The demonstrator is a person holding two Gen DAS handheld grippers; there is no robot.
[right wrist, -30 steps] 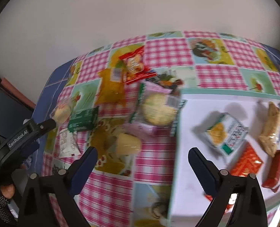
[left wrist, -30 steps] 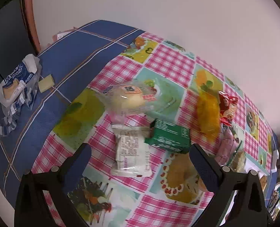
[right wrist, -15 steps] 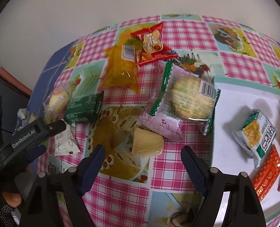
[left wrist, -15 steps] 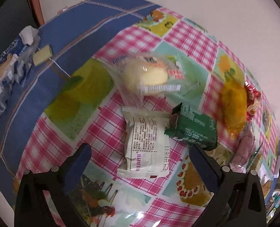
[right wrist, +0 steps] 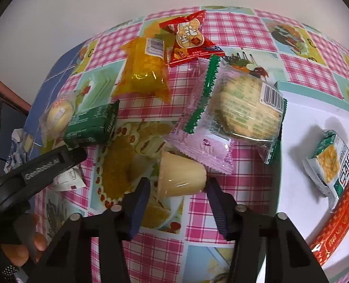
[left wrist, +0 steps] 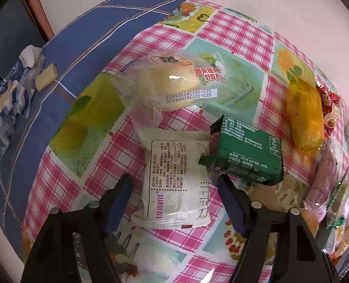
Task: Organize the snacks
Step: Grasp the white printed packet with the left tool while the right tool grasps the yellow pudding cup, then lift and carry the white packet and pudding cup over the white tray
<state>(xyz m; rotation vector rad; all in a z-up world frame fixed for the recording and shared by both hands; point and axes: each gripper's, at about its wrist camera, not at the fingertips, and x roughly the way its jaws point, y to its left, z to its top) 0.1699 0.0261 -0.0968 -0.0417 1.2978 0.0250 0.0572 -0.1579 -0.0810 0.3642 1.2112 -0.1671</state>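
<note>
Left wrist view: the left tool [left wrist: 174, 186], its jaws just narrowing, straddles a white snack packet [left wrist: 176, 181] lying flat on the checked counter [left wrist: 63, 179]; gaps remain on both sides, so nothing is gripped. A green packet [left wrist: 247, 155] overlaps its right corner. Right wrist view: the right tool [right wrist: 178, 186], jaws also just closing, has its pads against a pale yellow jelly cup [right wrist: 181, 176] lying on its side just below a pink wafer pack [right wrist: 207, 146].
</note>
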